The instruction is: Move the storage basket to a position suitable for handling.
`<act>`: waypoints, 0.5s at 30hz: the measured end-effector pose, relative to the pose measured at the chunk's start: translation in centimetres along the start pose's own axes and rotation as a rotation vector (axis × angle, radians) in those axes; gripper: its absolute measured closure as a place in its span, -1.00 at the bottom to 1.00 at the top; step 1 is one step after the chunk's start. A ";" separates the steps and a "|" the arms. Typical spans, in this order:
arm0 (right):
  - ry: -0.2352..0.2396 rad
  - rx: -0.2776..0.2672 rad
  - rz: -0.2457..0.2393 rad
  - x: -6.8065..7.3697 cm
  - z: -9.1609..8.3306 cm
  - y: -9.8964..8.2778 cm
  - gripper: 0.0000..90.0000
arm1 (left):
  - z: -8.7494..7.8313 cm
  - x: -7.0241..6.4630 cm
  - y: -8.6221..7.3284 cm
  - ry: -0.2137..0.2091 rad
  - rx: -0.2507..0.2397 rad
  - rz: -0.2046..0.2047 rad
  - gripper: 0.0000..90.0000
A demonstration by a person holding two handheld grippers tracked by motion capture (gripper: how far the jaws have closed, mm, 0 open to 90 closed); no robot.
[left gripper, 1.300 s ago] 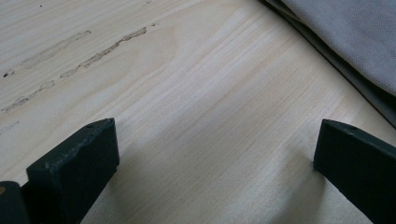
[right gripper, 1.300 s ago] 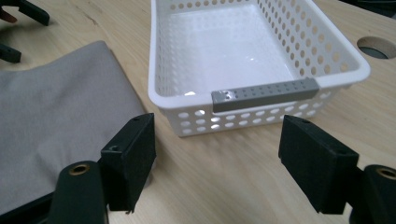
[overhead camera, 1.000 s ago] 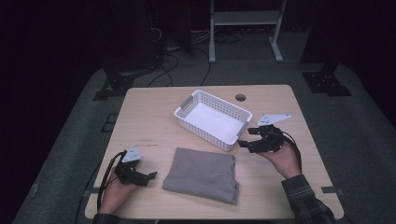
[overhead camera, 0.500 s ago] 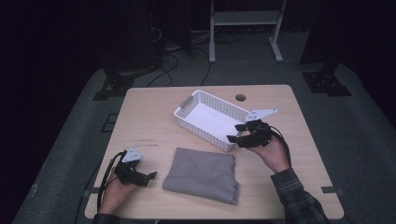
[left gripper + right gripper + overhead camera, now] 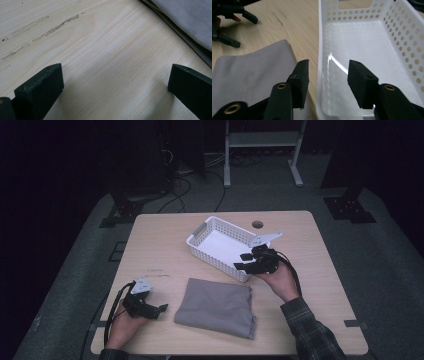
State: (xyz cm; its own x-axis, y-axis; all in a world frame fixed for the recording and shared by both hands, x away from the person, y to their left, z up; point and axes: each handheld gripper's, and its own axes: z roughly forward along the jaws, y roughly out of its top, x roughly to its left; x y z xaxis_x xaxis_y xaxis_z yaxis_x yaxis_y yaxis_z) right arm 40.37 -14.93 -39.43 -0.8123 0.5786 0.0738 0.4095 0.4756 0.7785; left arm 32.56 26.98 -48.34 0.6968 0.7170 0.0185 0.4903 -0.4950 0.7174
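Note:
A white perforated basket (image 5: pixel 199 231) stands empty in the middle of the wooden table (image 5: pixel 160 245). A folded grey cloth (image 5: pixel 217 307) lies flat just in front of it. My right gripper (image 5: pixel 242 261) is at the basket's near right end. In the right gripper view the gripper (image 5: pixel 328 72) is open and straddles the basket wall (image 5: pixel 320 50), one jaw outside over the cloth (image 5: pixel 254 75), the other inside. My left gripper (image 5: pixel 159 309) rests at the front left, open over bare wood (image 5: pixel 115 77), with the cloth's edge (image 5: pixel 185 22) to its right.
A round cable hole (image 5: pixel 257 224) sits in the tabletop behind the basket. The table's front edge (image 5: pixel 225 354) is close to the cloth. Dark floor, stand legs and cables lie beyond the table. The left hand's gripper (image 5: pixel 229 22) appears far off in the right gripper view.
My right gripper has moved left and forward from beside the basket until its jaws straddle the basket's wall. The left gripper, the cloth and the basket have stayed put.

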 end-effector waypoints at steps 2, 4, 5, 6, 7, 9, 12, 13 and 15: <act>0.003 0.012 -0.007 0.1 0.5 0.2 0.19 | 0.0 0.0 0.0 0.000 0.001 -0.002 -1.00; 0.007 0.023 -0.014 0.2 1.0 0.5 0.21 | 0.0 0.0 0.0 -0.001 0.000 -0.003 -1.00; 0.009 0.026 -0.013 0.3 1.1 0.7 0.23 | 0.0 0.0 0.0 -0.001 0.000 -0.003 -1.00; 0.012 0.029 -0.016 0.3 1.3 0.8 0.25 | 0.0 0.0 0.0 -0.001 0.000 -0.003 -1.00; 0.013 0.029 -0.023 0.3 1.5 0.9 0.26 | 0.0 0.0 0.0 -0.001 0.001 -0.002 -1.00; 0.013 0.031 -0.027 0.4 1.8 1.1 0.29 | 0.0 0.0 0.0 -0.001 0.002 0.000 -1.00; 0.015 0.051 -0.034 0.4 2.4 1.4 0.31 | 0.0 0.0 0.0 -0.001 0.002 -0.001 -1.00; 0.015 0.055 -0.035 0.4 2.6 1.5 0.32 | 0.0 0.0 0.0 -0.001 0.002 -0.001 -1.00; 0.017 0.056 -0.038 0.4 2.8 1.6 0.34 | 0.0 0.0 0.0 -0.002 0.004 0.000 -1.00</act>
State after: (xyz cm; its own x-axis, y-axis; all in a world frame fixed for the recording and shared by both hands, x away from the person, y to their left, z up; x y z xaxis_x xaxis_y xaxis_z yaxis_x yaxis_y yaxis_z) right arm 41.83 -12.06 -39.88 -0.8346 0.5481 0.0553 0.3998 0.5336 0.7453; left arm 32.54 26.99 -48.33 0.6977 0.7162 0.0168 0.4927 -0.4966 0.7146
